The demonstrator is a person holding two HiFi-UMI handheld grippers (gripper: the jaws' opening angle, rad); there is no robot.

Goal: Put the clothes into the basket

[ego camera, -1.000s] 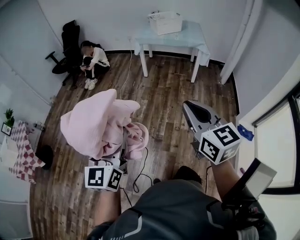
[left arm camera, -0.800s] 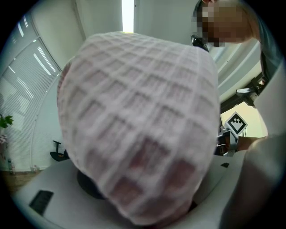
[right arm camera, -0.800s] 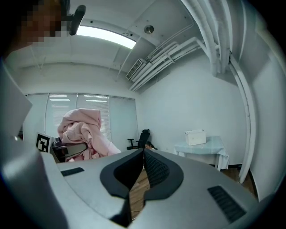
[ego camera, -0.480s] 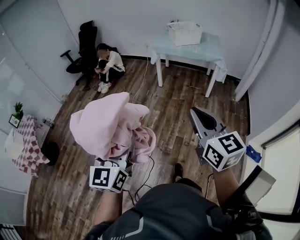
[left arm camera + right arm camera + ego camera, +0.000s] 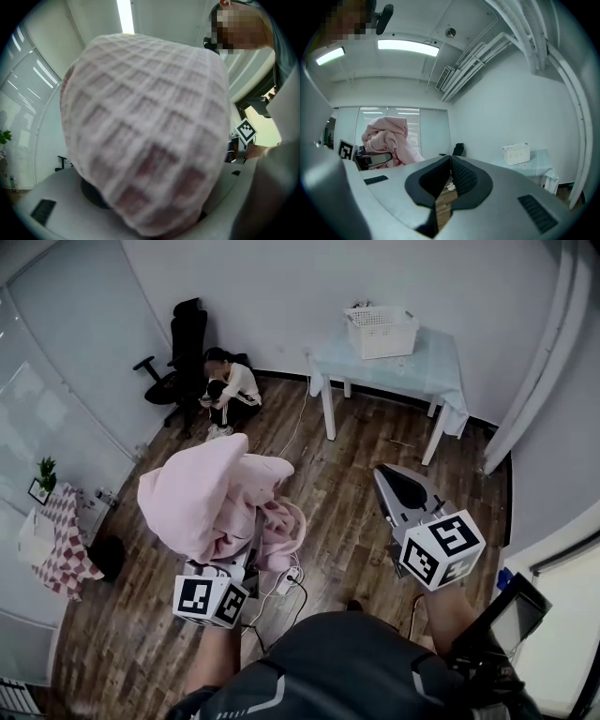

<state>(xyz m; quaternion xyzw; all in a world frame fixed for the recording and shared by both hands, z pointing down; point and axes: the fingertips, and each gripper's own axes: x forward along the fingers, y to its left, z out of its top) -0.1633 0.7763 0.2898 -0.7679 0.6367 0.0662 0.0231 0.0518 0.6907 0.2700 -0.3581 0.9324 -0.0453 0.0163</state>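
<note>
Against the far wall stands a pale table (image 5: 436, 371) with a white openwork basket (image 5: 382, 331) on its top, close to the wall edge. Nothing shows above the basket's rim from the head view. Well short of the table, over the wooden floor (image 5: 347, 484), the left gripper (image 5: 246, 559) is clamped on a bulky pink sweatshirt (image 5: 211, 498). The garment is bunched up over the jaws and hangs clear of the floor, well apart from the basket. From the left gripper view its waffle-textured fabric (image 5: 145, 131) fills the space between the jaws and blocks nearly everything beyond.

Nearer the table's right end, but still well apart from it, the right gripper (image 5: 382, 474) is held about level with its jaws pressed together and nothing between them. Its own view shows the closed tips (image 5: 450, 164) aimed between the sweatshirt (image 5: 386, 136) on one side and the table (image 5: 536, 164) with the basket (image 5: 516, 153) on the other.

Left of the table, a person (image 5: 230, 390) sits on the floor by the wall beside a black office chair (image 5: 183, 343).
</note>
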